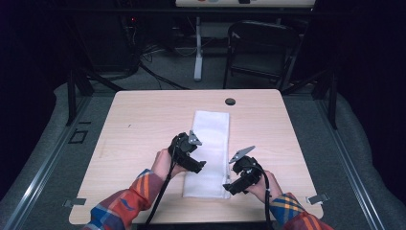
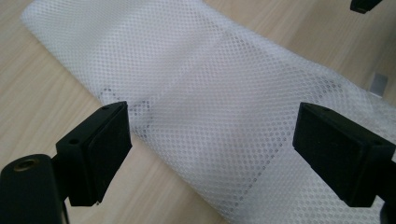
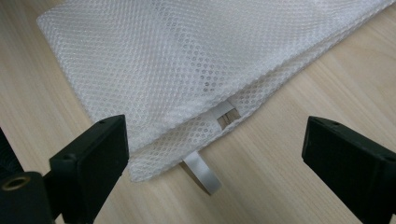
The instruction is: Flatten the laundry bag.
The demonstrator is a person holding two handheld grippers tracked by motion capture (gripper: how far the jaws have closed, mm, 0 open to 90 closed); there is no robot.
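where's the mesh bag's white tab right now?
The white tab sticks out from under the mesh bag at its near corner, flat on the table, between the open right gripper jaws in the right gripper view.

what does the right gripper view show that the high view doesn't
Right gripper view: the bag's mesh weave, a grey strap tab sticking out from under its corner, and a small opening in the edge near that corner.

High view: the whole wooden table, the round hole near its far edge, the folding chair beyond, the left claw and the plaid sleeves.

Both: the white mesh bag lying flat on the table, and the right claw open at its near corner, gripping nothing.
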